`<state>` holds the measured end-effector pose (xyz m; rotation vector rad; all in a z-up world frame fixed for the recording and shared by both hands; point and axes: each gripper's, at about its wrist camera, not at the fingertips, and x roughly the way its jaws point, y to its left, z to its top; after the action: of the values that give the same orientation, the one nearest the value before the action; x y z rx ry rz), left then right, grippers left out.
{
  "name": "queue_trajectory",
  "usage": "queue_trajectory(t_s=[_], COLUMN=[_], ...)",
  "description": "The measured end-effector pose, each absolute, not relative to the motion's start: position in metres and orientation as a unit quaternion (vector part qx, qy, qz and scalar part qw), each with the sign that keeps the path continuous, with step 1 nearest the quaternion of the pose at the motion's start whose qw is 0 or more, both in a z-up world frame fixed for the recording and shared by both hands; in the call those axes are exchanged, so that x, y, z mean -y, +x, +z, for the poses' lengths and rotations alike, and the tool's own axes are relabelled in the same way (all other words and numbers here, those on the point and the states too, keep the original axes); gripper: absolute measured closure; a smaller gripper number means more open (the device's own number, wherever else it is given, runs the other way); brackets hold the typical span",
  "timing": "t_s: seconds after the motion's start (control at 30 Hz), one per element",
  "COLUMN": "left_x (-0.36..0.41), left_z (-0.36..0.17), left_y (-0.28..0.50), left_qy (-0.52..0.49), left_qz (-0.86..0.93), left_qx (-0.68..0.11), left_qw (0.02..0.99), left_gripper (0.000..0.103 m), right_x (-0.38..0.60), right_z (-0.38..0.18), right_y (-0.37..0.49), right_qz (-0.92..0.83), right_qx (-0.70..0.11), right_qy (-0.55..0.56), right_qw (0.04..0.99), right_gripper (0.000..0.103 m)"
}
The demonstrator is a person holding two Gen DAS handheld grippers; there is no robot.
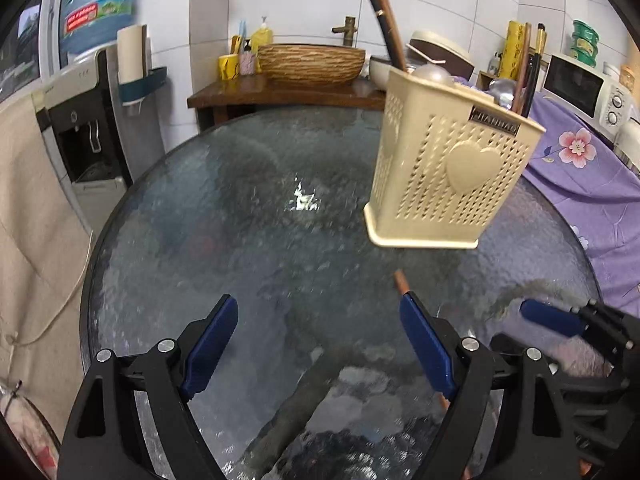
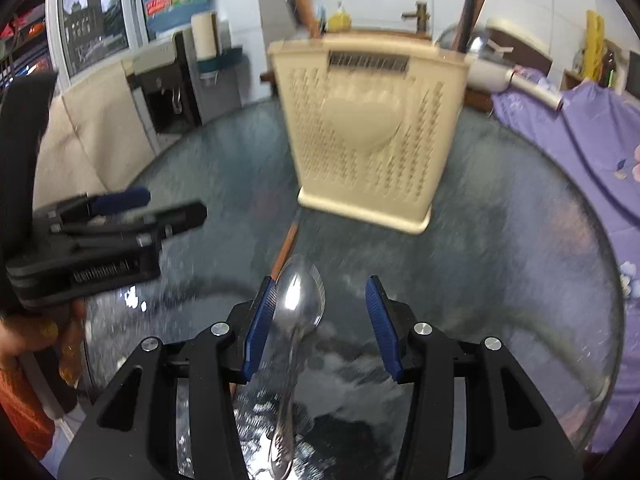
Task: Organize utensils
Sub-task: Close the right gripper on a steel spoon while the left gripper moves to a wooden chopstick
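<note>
The left hand-held gripper (image 1: 318,334) is standing wide open over the glass bench (image 1: 240,208), its blue pads (image 1: 212,346) gripping nothing. A brown chopstick (image 1: 401,282) is lying on the glass, running under the right-side pad, with its tip showing just beyond that pad. The right hand-held gripper (image 2: 322,320) is sitting about half open, and a metal spoon (image 2: 300,300) is lying lengthwise between its pads; the bowl is lying close against the left pad (image 2: 260,324) and well clear of the right one, so nothing is being clamped. Whether the spoon is resting flat on the glass cannot be told through the blur. The same chopstick (image 2: 286,248) is angling away from that left pad toward the holder. Farther out, a cream perforated utensil holder (image 1: 444,168) with a raised heart is standing on the bench, already carrying chopsticks (image 1: 386,24) and spoons (image 1: 430,74). Behind it, a purple flowered cloth (image 1: 580,160) is covering the surface to the right.
</note>
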<state>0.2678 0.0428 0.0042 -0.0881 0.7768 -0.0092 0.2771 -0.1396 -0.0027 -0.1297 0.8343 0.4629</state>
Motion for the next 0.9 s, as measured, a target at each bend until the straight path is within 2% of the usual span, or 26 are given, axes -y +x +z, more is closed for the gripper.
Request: queue_trajectory(t_s=[0.33,0.9], left_x=[-0.051,-0.067], left_z=[0.000,0.002], left_y=[0.254,0.252], left_qy=[-0.054,-0.076], left_qz=[0.000,0.011], left_qx=[-0.378,-0.378], left_qw=[0.924,0.922], left_gripper=[0.022,0.022], right_x=[0.121,0.093], right_z=[-0.028,-0.035], right_y=[0.268,0.306], right_qz=[0.217,0.213], right_qx=[-0.431,-0.444], right_qy=[-0.113,-0.102], right_qw=[0.869,0.864], right_gripper=[0.056,0.056])
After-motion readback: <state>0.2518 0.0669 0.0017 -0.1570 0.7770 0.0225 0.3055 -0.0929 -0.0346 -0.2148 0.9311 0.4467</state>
